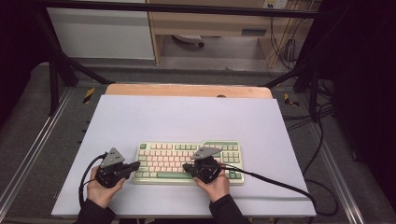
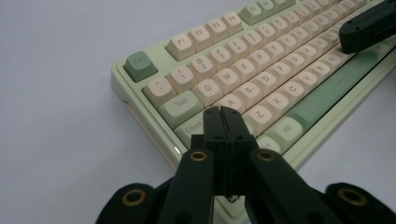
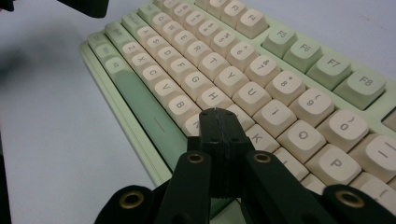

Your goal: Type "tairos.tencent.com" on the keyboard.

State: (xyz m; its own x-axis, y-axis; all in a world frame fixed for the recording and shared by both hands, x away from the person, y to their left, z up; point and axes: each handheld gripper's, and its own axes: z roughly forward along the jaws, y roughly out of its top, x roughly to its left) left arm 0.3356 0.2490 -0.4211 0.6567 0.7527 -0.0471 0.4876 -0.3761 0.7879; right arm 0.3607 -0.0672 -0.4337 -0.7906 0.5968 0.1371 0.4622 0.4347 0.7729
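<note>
A green and cream mechanical keyboard (image 1: pixel 187 162) lies flat near the front edge of the white bench (image 1: pixel 187 119), square to the person, and both hands work over it as if typing with closed tools. The left gripper (image 2: pixel 222 111) has its jaws pressed fully together with nothing between them; its tip hangs over the left end of the home row, around the Caps key (image 2: pixel 192 127) and the A key, though whether it actually touches a keycap cannot be told. The right gripper (image 3: pixel 218 113) is likewise fully closed and empty, its tip poised over the middle of the board near the J key (image 3: pixel 239 113) and K key (image 3: pixel 258 134). In the high view the left hand (image 1: pixel 103 188) and right hand (image 1: pixel 214 185) sit at the front corners of the keyboard. No key looks visibly depressed, so the pressing seems at an early or in-between stage; how many keys remain is not readable here.
</note>
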